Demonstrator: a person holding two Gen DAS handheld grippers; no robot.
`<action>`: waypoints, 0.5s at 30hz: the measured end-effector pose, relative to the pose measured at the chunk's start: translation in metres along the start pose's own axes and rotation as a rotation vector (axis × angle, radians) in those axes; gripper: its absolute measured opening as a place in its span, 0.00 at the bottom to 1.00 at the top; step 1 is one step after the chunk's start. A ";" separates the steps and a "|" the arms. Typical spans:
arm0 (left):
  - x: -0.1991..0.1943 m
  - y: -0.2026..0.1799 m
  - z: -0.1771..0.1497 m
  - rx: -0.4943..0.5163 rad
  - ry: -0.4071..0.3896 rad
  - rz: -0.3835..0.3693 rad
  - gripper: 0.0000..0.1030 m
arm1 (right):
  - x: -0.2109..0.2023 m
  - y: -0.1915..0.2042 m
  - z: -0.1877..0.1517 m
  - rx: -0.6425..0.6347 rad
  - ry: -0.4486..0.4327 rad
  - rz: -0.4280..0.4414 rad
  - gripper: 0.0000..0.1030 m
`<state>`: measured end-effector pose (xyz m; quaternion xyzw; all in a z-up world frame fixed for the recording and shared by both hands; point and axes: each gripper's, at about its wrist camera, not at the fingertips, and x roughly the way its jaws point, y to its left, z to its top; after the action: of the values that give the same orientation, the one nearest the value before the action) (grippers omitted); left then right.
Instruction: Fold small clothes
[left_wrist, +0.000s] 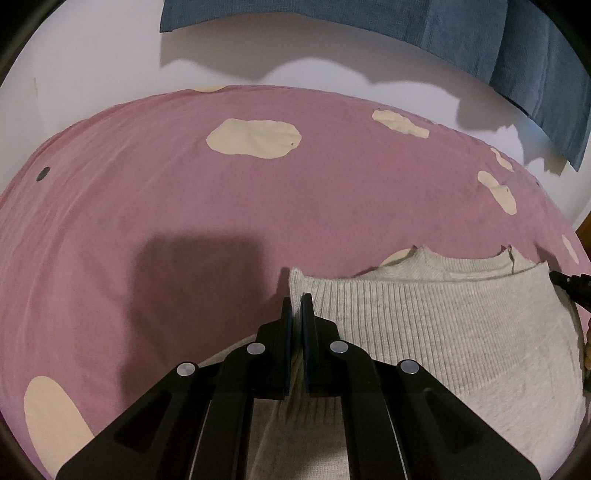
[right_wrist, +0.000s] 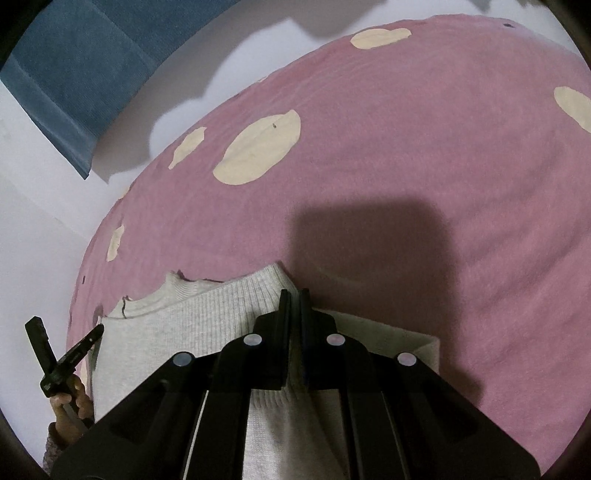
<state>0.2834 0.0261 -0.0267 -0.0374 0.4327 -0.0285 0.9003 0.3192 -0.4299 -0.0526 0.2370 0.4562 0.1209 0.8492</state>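
A cream ribbed sweater (left_wrist: 443, 332) lies on the pink bedsheet (left_wrist: 184, 203), its ribbed hem folded up close to the collar (left_wrist: 424, 258). My left gripper (left_wrist: 297, 301) is shut on the hem's left corner, and knit cloth shows between its jaws. In the right wrist view my right gripper (right_wrist: 294, 293) is shut on the same sweater (right_wrist: 184, 332) at the hem's right corner. The left gripper (right_wrist: 96, 331) shows at the far left of that view, held by a hand (right_wrist: 70, 400). The tip of the right gripper (left_wrist: 554, 275) peeks in at the left view's right edge.
The sheet (right_wrist: 406, 147) has cream blotches and spreads wide beyond the sweater. A blue cloth (left_wrist: 480, 37) hangs on the white wall behind the bed; it also appears in the right wrist view (right_wrist: 74, 74). Brown wood (left_wrist: 585, 229) shows at the bed's right side.
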 end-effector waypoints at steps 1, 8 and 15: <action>0.001 0.000 0.001 -0.001 0.002 -0.001 0.05 | 0.000 0.001 0.001 0.001 0.001 0.000 0.04; -0.006 -0.004 -0.002 0.016 0.007 0.021 0.17 | -0.004 -0.001 0.000 0.027 -0.001 0.018 0.09; -0.041 -0.008 -0.021 0.022 -0.021 -0.006 0.47 | -0.028 0.005 -0.015 0.030 -0.031 0.006 0.34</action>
<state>0.2412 0.0203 -0.0069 -0.0290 0.4229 -0.0354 0.9050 0.2911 -0.4327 -0.0366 0.2529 0.4442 0.1129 0.8520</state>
